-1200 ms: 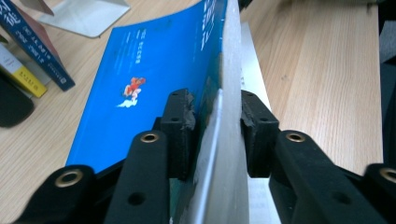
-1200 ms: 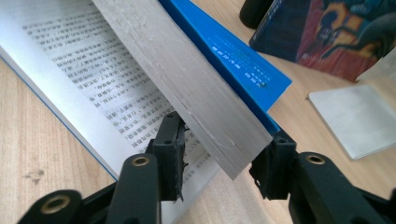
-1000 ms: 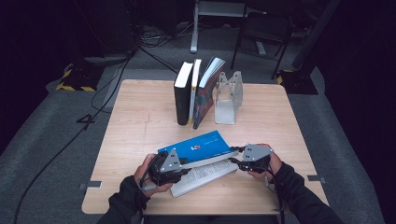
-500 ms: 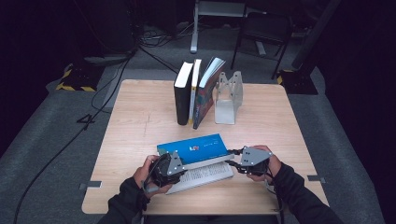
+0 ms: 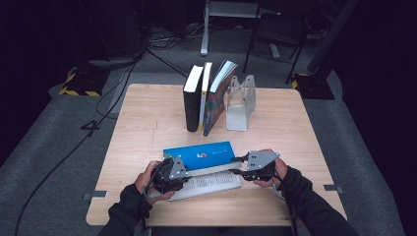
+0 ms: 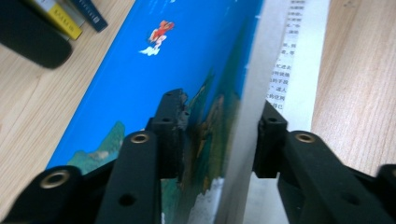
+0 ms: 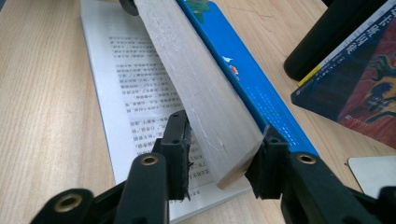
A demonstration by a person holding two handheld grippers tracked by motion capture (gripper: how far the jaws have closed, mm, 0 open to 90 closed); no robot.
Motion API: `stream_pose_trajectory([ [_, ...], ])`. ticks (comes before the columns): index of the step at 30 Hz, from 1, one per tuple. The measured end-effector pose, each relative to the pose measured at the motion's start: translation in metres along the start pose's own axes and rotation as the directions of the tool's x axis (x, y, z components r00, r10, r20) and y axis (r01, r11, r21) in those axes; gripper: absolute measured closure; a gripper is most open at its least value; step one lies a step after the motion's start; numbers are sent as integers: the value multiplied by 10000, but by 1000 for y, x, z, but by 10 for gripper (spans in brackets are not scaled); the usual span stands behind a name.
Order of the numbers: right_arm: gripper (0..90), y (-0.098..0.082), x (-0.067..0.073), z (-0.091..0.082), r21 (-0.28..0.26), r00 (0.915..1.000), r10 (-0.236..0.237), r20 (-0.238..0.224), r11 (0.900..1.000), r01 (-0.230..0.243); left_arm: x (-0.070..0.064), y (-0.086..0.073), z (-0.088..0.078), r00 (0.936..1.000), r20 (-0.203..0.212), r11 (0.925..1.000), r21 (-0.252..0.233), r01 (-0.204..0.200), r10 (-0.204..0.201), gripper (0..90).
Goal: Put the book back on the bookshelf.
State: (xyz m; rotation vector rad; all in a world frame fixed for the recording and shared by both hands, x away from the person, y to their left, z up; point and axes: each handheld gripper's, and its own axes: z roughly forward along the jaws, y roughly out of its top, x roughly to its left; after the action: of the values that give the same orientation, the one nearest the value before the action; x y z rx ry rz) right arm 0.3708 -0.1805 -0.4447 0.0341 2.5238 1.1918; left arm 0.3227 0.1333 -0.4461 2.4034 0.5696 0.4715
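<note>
An open blue-covered book [image 5: 199, 152] lies near the table's front edge, with a printed page [image 5: 211, 183] flat on the wood. The rest of its pages and the blue cover stand up as a thick block. My left gripper [image 5: 184, 172] holds that block at its left end. In the left gripper view, one of the gripper's [image 6: 219, 116] pads is on the blue cover [image 6: 187, 46] and the other on the paper edge; its jaws have just been opening a little with the block still between them. My right gripper [image 5: 238, 169] is shut on the block's other end [image 7: 224, 140].
Three books [image 5: 204, 96] stand upright at the back of the table [image 5: 295, 128], leaning toward a metal bookend [image 5: 241, 101]. In the right gripper view they appear at the right [image 7: 355, 79]. Bare wood lies either side of the open book.
The blue cover was slanted across the table and now lies square to the front edge. Both hands have barely shifted and keep their hold.
</note>
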Motion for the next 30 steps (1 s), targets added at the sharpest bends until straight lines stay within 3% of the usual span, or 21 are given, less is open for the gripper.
stream_pose_trajectory([
  [4, 653, 2, 5, -3, -38, 9995, 156, 278, 9999, -155, -7, 4, -4, 9978, -453, 9988, 24, 484, -482, 541],
  [5, 657, 3, 8, -7, -59, 9991, 170, 395, 9998, -168, -10, 5, -4, 9955, -544, 9970, -135, 768, -775, 504],
  [10, 660, 6, 14, -14, 219, 9982, 198, 570, 9995, -211, -20, 8, 2, 9925, -638, 9946, -97, 1036, -1040, 476],
  [13, 659, 7, 18, -15, 383, 9980, 76, 620, 9992, -100, -27, 14, 8, 9950, -426, 9959, -140, 896, -901, 507],
  [14, 659, 7, 18, -15, 383, 9980, 76, 620, 9992, -100, -31, 18, 10, 9952, -562, 9968, 52, 799, -795, 507],
  [18, 656, 11, 22, -14, 608, 9976, 99, 679, 9981, -141, -52, 40, 16, 9957, -789, 9988, 4, 490, -488, 521],
  [21, 653, 13, 24, -13, 700, 9969, 148, 771, 9973, -202, -60, 49, 21, 9938, -925, 9980, -137, 613, -624, 525],
  [24, 650, 15, 27, -12, 808, 9970, 54, 778, 9967, -117, -59, 48, 30, 9903, -1029, 9956, -113, 929, -936, 571],
  [30, 607, 16, 29, -8, 595, 9969, 71, 782, 9982, -118, -50, 45, 28, 9967, -750, 9995, -92, 294, -300, 654],
])
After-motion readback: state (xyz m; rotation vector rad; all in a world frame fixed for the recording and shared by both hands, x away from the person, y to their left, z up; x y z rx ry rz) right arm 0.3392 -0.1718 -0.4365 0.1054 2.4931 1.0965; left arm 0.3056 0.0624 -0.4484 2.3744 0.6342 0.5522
